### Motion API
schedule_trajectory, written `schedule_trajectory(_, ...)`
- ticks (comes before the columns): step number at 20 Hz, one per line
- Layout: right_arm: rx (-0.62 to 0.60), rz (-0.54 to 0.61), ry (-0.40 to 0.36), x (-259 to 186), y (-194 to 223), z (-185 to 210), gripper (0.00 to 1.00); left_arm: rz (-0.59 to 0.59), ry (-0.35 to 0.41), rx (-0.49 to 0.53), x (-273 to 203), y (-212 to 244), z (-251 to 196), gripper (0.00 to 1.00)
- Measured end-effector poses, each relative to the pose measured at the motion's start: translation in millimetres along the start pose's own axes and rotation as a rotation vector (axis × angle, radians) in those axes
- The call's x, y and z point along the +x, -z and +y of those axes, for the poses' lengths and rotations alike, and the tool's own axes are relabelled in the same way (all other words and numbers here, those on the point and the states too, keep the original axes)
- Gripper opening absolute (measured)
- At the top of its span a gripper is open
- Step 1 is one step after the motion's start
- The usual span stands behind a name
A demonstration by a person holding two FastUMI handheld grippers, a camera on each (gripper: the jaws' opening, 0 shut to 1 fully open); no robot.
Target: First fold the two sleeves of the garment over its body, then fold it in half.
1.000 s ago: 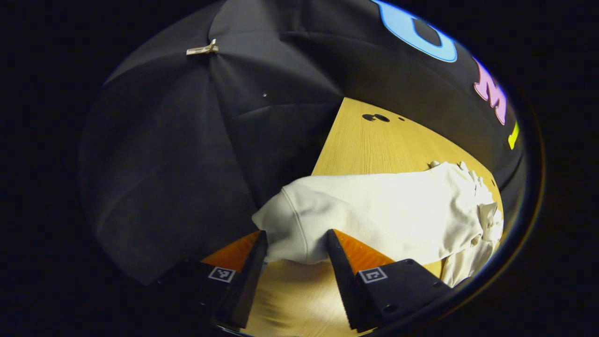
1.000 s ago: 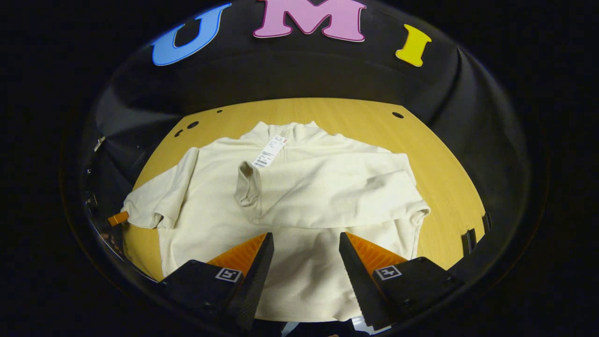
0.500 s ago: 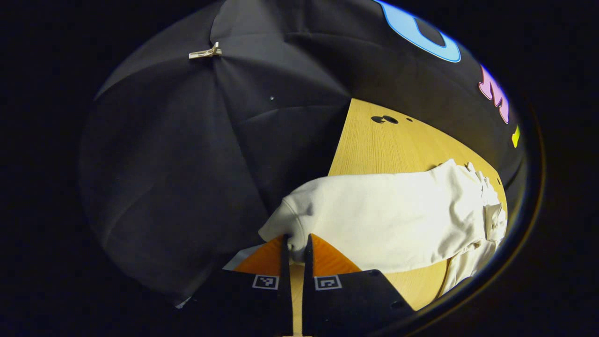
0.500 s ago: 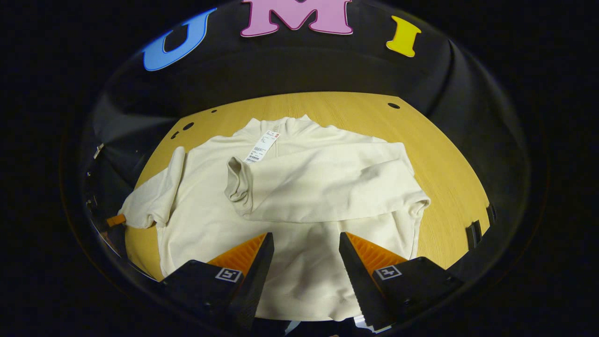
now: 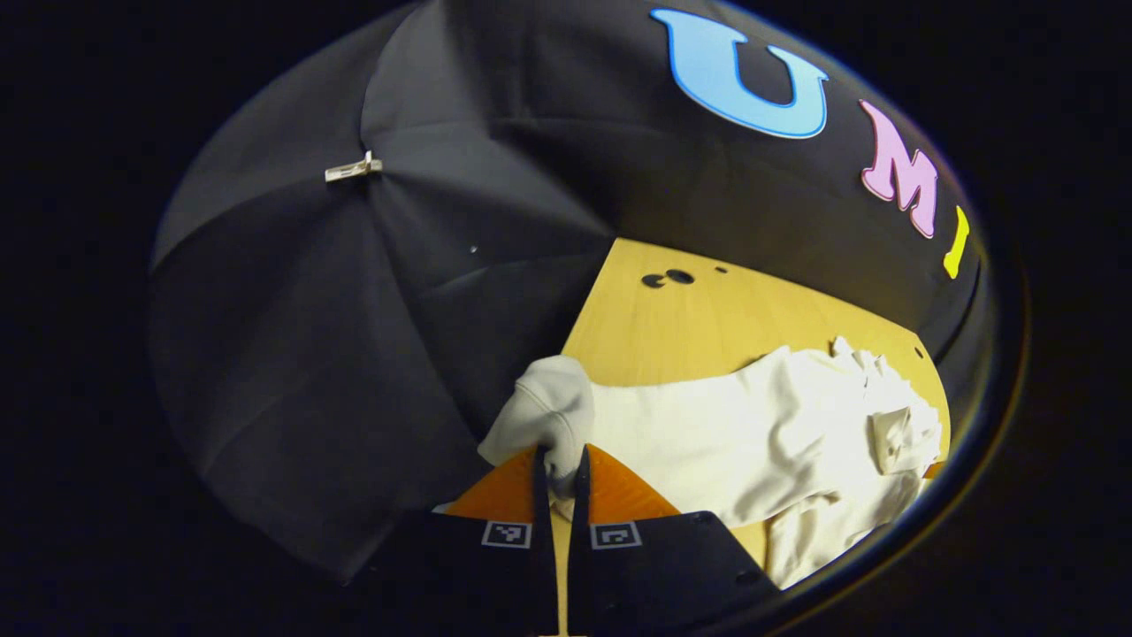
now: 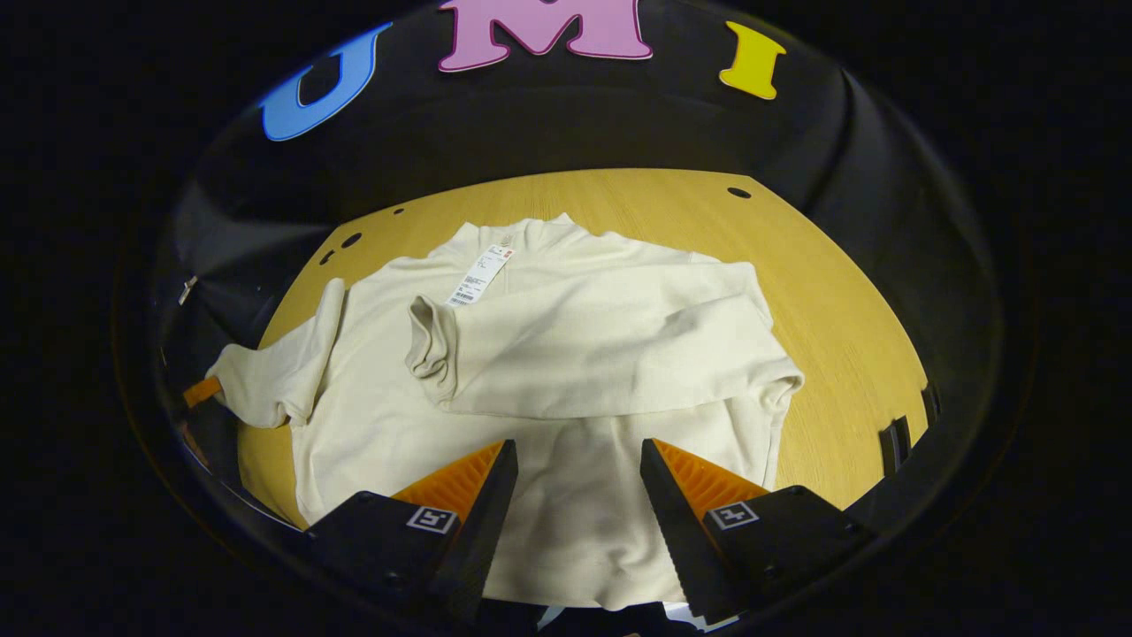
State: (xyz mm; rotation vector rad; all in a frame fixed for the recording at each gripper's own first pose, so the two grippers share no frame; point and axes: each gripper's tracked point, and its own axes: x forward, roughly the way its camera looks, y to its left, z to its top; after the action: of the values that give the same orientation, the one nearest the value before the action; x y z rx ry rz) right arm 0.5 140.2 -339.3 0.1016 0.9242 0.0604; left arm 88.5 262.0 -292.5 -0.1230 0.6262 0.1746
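Both views sharp, no motion blur — strong fisheye bend toward the edges. Light comes from above: surface (image 6: pixel 822 292) evenly bright ahead of the right hand-held gripper (image 6: pixel 579 478). In the left gripper view the garment (image 5: pixel 796 425) is overexposed to the right, detail washed out — booth wall dim.

In the right gripper view, the garment's (image 6: pixel 566 354) hem runs under the right tool (image 6: pixel 579 460) and off the lower edge. The folded right sleeve (image 6: pixel 610 354) covers the chest beneath it. The hang tag (image 6: pixel 476 278) near the collar is too small to read. In the left gripper view, the left tool (image 5: pixel 557 460) hides the cuff (image 5: pixel 548 411) edge it pinches, and the garment's far side is cut off beyond the collar.
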Motion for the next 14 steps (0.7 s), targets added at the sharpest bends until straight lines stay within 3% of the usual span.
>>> schedule_trajectory(6, 0.039, 0.000, 0.005, 2, 2, -32, 0.87, -0.069, 0.088, 0.028, -24, -32, -86, 0.10)
schedule_trajectory(14, 0.060, -0.004, 0.010, 5, -2, -78, 0.87, -0.088, 0.194, 0.087, -40, -39, -197, 0.10)
